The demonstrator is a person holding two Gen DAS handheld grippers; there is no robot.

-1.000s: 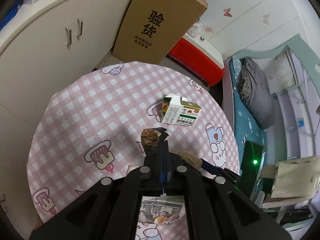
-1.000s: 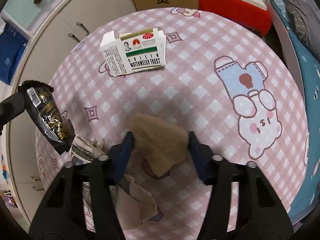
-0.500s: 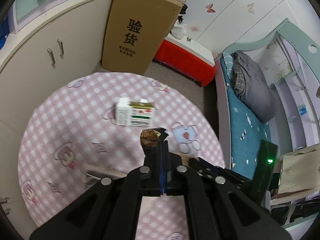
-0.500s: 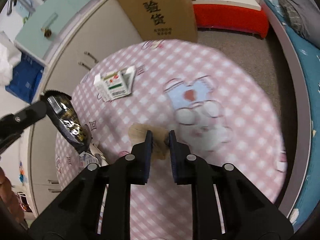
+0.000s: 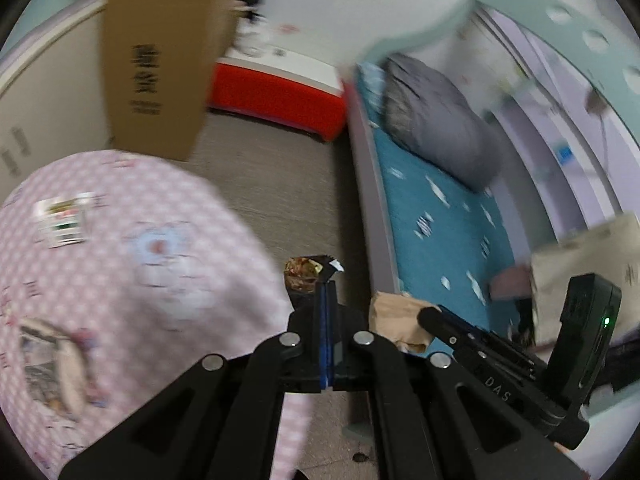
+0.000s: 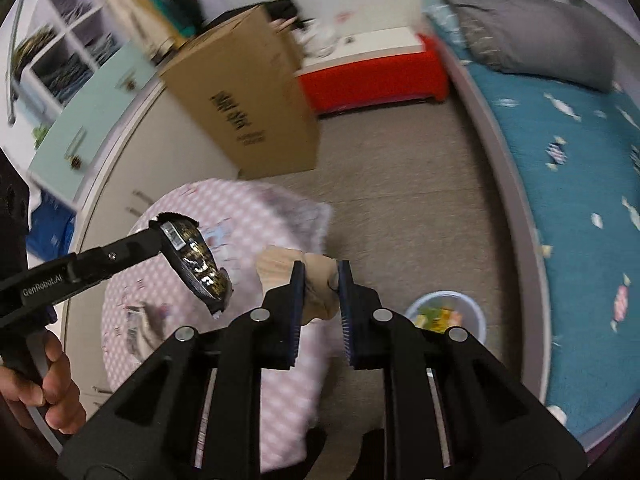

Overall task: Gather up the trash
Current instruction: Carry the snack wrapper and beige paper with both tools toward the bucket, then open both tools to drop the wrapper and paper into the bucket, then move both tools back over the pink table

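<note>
Left gripper (image 5: 325,292) is clamped on a dark wrapper (image 6: 196,268), right gripper (image 6: 320,280) on brown paper (image 6: 316,280). The bin (image 6: 446,314) waits at four o'clock; a carton (image 5: 62,220) remains on the table (image 5: 180,300)

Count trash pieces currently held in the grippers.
2. A dark wrapper is pinched in the shut left gripper; a brown paper wad is clamped in the right gripper. More trash lies on the table.
</note>
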